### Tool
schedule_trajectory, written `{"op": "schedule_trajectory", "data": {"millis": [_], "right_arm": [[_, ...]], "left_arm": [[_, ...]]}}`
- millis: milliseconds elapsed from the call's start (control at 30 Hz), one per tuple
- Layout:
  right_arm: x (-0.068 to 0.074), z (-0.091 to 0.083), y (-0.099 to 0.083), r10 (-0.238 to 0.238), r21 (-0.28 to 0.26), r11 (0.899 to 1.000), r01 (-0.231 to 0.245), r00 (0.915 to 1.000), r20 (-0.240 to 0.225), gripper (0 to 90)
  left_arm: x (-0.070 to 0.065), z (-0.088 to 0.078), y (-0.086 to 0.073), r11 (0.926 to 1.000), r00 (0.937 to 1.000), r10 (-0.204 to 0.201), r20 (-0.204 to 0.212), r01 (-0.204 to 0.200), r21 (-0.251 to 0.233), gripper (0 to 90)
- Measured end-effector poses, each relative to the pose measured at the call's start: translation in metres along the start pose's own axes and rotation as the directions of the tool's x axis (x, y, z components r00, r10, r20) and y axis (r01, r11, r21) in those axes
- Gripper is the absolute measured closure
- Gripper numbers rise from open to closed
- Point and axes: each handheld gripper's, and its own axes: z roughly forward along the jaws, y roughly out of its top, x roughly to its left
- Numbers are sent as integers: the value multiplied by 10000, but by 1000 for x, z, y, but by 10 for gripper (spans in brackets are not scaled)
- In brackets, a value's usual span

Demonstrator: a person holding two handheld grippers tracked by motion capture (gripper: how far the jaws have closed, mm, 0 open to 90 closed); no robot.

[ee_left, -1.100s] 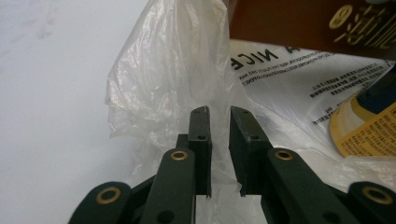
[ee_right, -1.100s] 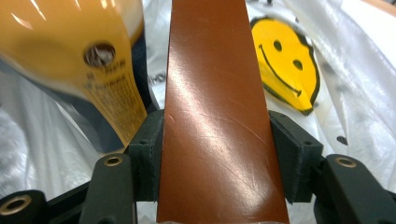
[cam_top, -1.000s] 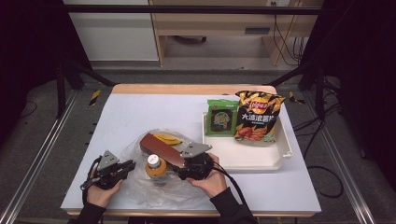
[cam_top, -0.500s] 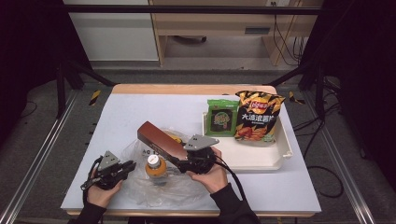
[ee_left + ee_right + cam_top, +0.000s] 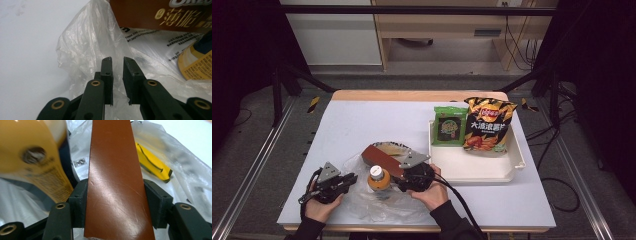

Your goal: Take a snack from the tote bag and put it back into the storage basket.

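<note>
A clear plastic bag (image 5: pixel 379 202) lies crumpled at the table's front. An orange bottle (image 5: pixel 377 178) with a white cap stands in it. My right gripper (image 5: pixel 402 175) is shut on a long brown box (image 5: pixel 379 158), which slants over the bag just behind the bottle. In the right gripper view the pads (image 5: pixel 156 202) clamp both sides of the box (image 5: pixel 115 170), with the bottle (image 5: pixel 37 157) blurred at the left. My left gripper (image 5: pixel 349 179) pinches the bag's left edge. In the left gripper view the film (image 5: pixel 85 50) rises between its nearly closed jaws (image 5: pixel 117 62).
A white tray (image 5: pixel 472 167) sits at the right, holding a green packet (image 5: pixel 449 126) and an upright chips bag (image 5: pixel 489 125). A yellow packet (image 5: pixel 150 160) lies inside the plastic bag. The table's front edge is close below both hands.
The right gripper first tipped the brown box's far end up, then brought it down again beside the bottle. The left gripper kept still on the bag.
</note>
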Motion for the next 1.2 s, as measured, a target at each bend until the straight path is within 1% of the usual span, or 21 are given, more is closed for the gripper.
{"op": "schedule_trajectory", "data": {"millis": [167,200,300,333,367,433,500,600,733,833,900,967,1033,1200], "right_arm": [[-4,15,-8,18,413,9991,-17,10000,-17,434],[-4,16,-9,28,264,9996,-27,10000,-22,433],[-4,15,-10,-91,167,9998,91,10000,26,421],[-3,14,-10,-77,100,9999,76,9999,88,411],[-3,10,-9,-79,-184,9998,81,9999,146,378],[-2,0,-8,40,-505,9987,-33,9999,128,327],[-1,-11,-7,52,-640,9979,-43,9999,132,304],[1,-25,-10,1,-617,9981,8,9999,138,290],[2,-39,-25,38,-403,9992,-31,9998,176,283],[2,-44,-39,267,-348,9991,-260,9994,219,284],[2,-43,-47,408,-253,9989,-402,9989,239,284],[3,-41,-55,524,-106,9986,-522,9985,160,281],[4,-37,-62,536,58,9985,-537,9985,120,277],[3,-33,-70,791,26,9969,-792,9968,145,263]], "left_arm": [[0,1,0,9999,10000,32,17,-33,127,784],[0,1,-1,9999,10000,16,14,-16,117,784],[0,1,-1,9999,10000,43,16,-44,163,784],[0,1,-1,9999,10000,55,17,-55,161,784],[0,1,-1,9999,10000,58,24,-59,159,784],[1,1,-1,9999,10000,41,27,-42,165,784],[0,1,-1,9999,10000,40,25,-41,157,784],[0,1,-1,9999,10000,67,10,-67,156,783],[1,1,-1,9999,10000,27,27,-28,158,783],[0,1,-1,9999,10000,32,28,-32,153,782],[0,1,-1,9999,10000,38,23,-39,157,782],[0,1,-1,9999,10000,37,23,-38,157,782],[0,1,-1,9999,10000,38,26,-38,159,782],[0,1,-1,9999,10000,57,38,-58,161,780]]}}
